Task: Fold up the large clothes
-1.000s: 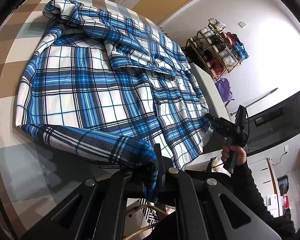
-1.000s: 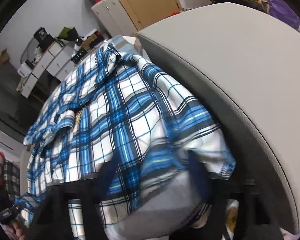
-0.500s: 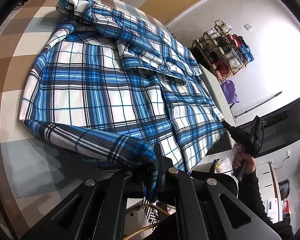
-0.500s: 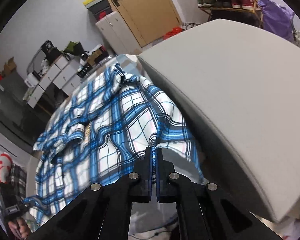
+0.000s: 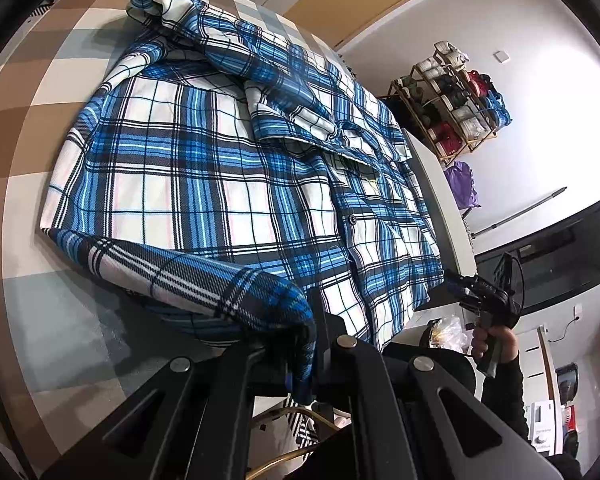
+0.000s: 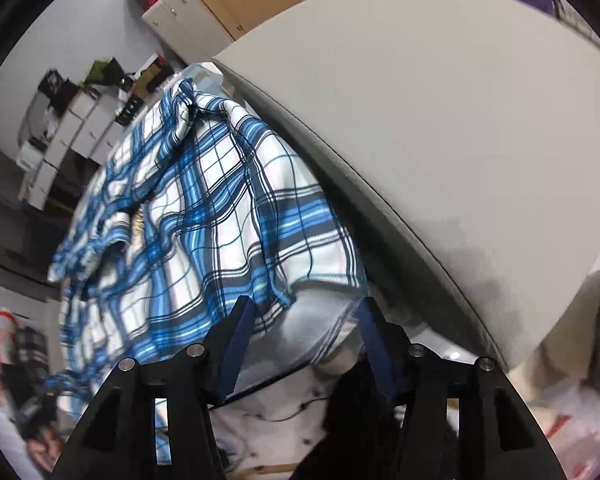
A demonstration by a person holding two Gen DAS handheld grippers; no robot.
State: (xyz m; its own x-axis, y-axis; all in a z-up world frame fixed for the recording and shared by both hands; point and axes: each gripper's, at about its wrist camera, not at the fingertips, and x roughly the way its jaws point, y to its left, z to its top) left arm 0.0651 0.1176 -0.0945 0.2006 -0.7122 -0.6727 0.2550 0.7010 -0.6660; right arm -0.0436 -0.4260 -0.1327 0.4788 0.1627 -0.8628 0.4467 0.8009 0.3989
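Left claw (image 5: 314, 344) pinching shirt (image 5: 228, 168) hem

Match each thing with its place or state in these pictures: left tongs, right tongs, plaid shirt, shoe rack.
Things:
1. left tongs
2. right tongs
3. plaid shirt
4. shoe rack

Places or states:
A. open
B. against the white wall
C. shut on a fold of cloth
D. spread on the checked table

Pairs: 1-C, 2-A, 3-D, 4-B.

Left gripper (image 5: 314, 340) jaws clamped; right gripper (image 6: 306, 320) jaws spread wide.
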